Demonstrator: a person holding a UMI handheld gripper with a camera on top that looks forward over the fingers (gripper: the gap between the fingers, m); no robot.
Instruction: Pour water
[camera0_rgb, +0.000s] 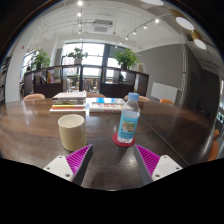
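**Bottle and cup stand ahead of the spread fingers**

A clear water bottle (129, 119) with a blue label and a red base stands upright on a dark wooden table (30, 135), just ahead of the gripper (113, 160) and a little toward its right finger. A cream cup (71, 131) stands near it on the left, apart from the bottle.

The gripper's fingers are spread wide and hold nothing; the magenta pads (80, 157) face each other across bare tabletop.

Beyond the cup lies a stack of books (69, 100). Farther back, potted plants (126, 59) stand before large windows (92, 57).
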